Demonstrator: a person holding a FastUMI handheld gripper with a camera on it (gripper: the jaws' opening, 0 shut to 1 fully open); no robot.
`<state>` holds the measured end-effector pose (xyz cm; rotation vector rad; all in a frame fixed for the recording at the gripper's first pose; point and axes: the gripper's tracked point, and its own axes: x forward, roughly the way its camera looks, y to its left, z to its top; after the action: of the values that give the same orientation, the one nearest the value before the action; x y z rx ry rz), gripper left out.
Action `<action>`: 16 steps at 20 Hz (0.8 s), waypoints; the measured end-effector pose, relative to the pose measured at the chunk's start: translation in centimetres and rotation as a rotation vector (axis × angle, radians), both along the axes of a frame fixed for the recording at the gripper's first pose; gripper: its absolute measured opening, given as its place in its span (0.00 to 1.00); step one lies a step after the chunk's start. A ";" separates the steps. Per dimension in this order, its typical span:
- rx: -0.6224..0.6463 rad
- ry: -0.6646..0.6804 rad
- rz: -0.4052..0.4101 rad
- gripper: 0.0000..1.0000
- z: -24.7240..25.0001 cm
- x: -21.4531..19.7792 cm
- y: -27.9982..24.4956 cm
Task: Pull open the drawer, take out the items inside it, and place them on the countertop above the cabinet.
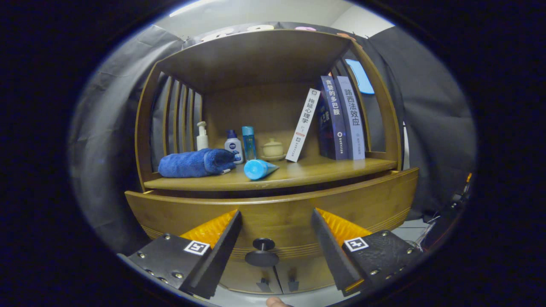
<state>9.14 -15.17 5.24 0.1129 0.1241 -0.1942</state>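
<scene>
A wooden cabinet stands in front of me with its drawer point(273, 213) pulled out a little, a dark gap showing along its top edge. The drawer's round dark knob point(263, 244) sits between my fingers, low on the drawer front. My gripper point(276, 217) is open, its fingers spread to either side of the knob and touching nothing. The inside of the drawer is hidden. On the countertop point(315, 168) above lie a folded blue towel point(196, 163) and a light blue tube point(259, 169) on its side.
At the back of the countertop stand a white pump bottle point(202, 136), a small white bottle with a blue cap point(233, 146), a tall blue bottle point(249, 142) and a small lidded pot point(273, 149). Three books point(337, 117) lean at the right. Two cabinet doors point(277, 283) sit below the drawer.
</scene>
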 end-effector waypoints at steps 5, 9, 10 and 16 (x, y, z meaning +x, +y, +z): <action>-0.006 -0.007 0.000 0.99 -0.2 1.0 -0.2; -0.006 -0.012 0.000 0.99 -0.3 1.9 -0.3; -0.006 -0.017 0.000 0.99 -0.3 2.2 -0.3; -0.024 -0.018 0.001 0.99 -0.5 3.6 -0.4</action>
<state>12.74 -15.59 4.72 0.0907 0.1039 -0.1933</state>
